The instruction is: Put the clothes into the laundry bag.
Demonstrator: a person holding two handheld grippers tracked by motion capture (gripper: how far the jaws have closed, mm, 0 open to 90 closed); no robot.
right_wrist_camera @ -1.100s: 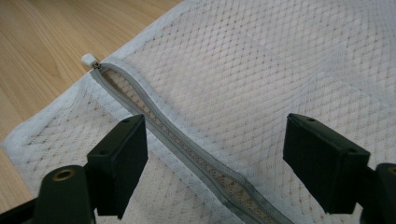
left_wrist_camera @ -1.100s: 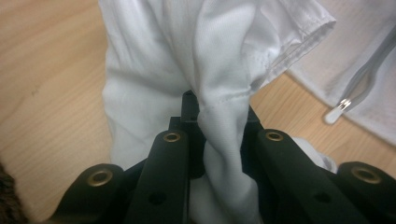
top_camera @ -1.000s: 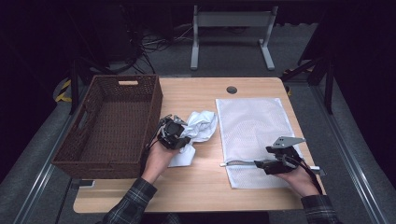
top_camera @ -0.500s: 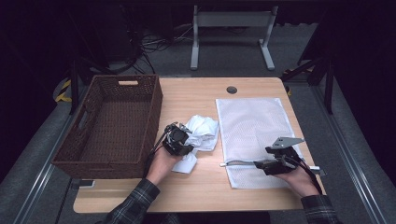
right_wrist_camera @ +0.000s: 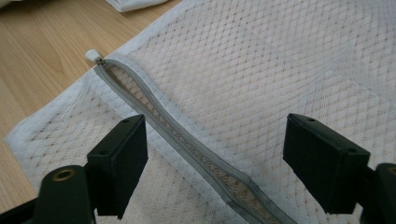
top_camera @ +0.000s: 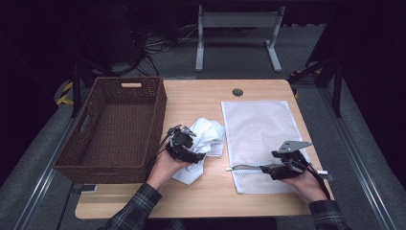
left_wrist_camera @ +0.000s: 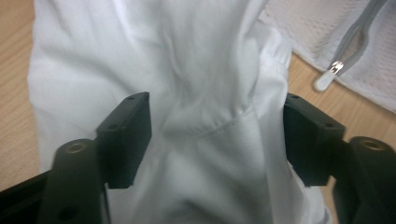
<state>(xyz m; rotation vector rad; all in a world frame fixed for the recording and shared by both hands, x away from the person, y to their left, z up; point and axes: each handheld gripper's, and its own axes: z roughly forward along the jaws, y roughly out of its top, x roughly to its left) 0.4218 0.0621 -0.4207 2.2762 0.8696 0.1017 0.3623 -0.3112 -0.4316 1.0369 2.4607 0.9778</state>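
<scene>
1. Since the earlier frames, the left gripper [top_camera: 197, 143] has shifted slightly rightward over the white garment [top_camera: 203, 143], and its jaws have just been opening; the right gripper [top_camera: 249, 167] has kept its place.
2. Left gripper: the jaws now stand apart on either side of a ridge of the garment [left_wrist_camera: 205, 93]. Cloth lies between the pads, which do not press on it.
3. White garment: crumpled on the wooden table [top_camera: 201, 100], between the wicker basket [top_camera: 115, 129] and the mesh laundry bag [top_camera: 261, 129], its right edge just beside the bag.
4. Right gripper [right_wrist_camera: 215, 158]: jaws spread wide, holding nothing, hovering low over the near end of the mesh bag [right_wrist_camera: 289, 60].
5. Zipper [right_wrist_camera: 187, 140]: a grey strip running between the right jaws, partly open, ending at a white pull tab [right_wrist_camera: 95, 56] near the bag's corner.
6. Wicker basket: at the left of the table, beside the left hand [top_camera: 165, 167].
</scene>
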